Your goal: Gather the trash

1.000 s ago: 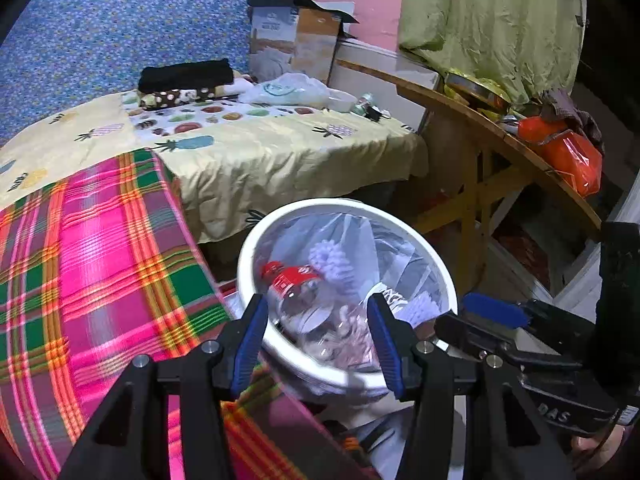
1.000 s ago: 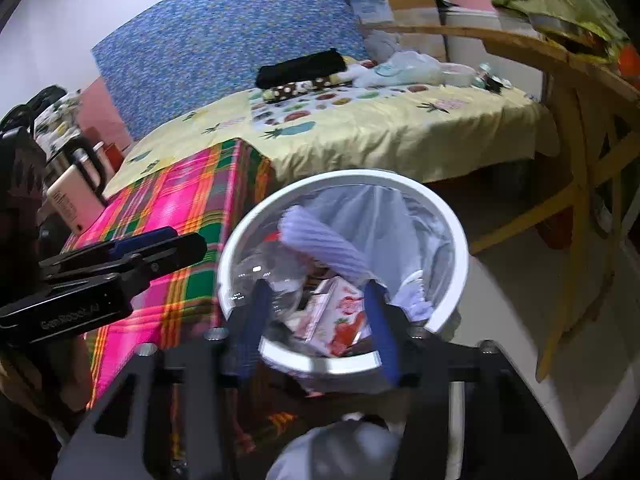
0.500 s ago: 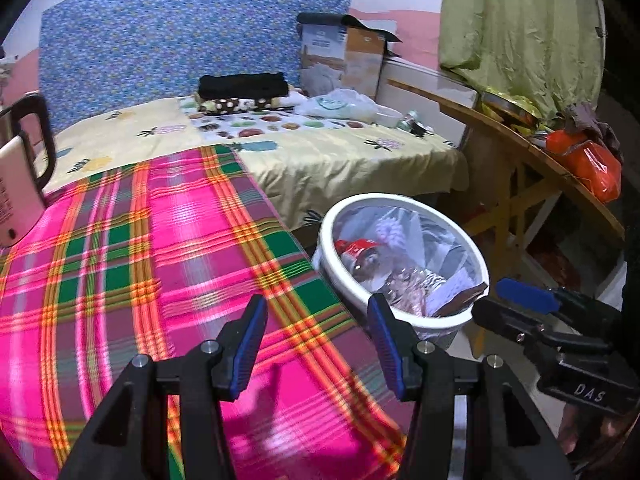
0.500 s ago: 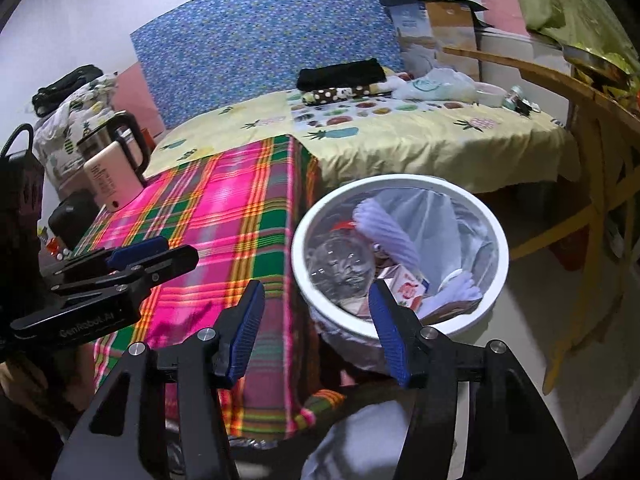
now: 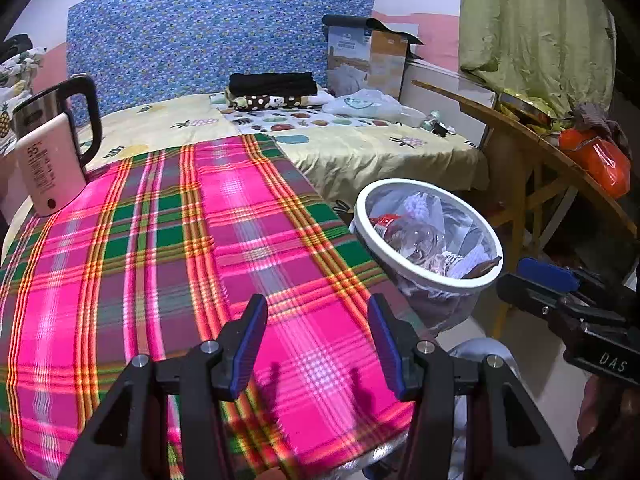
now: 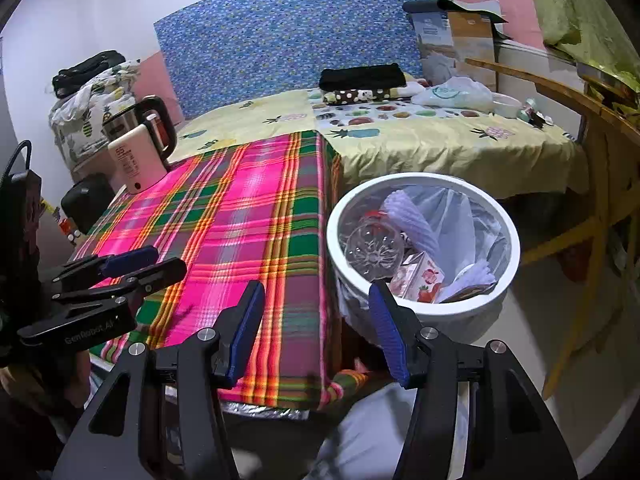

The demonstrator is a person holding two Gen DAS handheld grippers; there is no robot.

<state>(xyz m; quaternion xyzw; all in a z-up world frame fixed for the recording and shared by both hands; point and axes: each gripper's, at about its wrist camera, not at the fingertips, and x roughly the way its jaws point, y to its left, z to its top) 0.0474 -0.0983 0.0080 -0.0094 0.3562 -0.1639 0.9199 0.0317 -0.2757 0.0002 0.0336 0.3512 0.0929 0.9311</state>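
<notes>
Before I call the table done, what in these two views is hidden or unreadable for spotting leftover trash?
- Near edge of the plaid table: left wrist view, covered by the left hand-held gripper.
- Bottom of the white bin: both views, buried under the clear bottle and wrappers.
- Small items on the yellow bedspread: too small to identify.
- Floor beside the kettle: right wrist view, cut off by dark clutter.
</notes>
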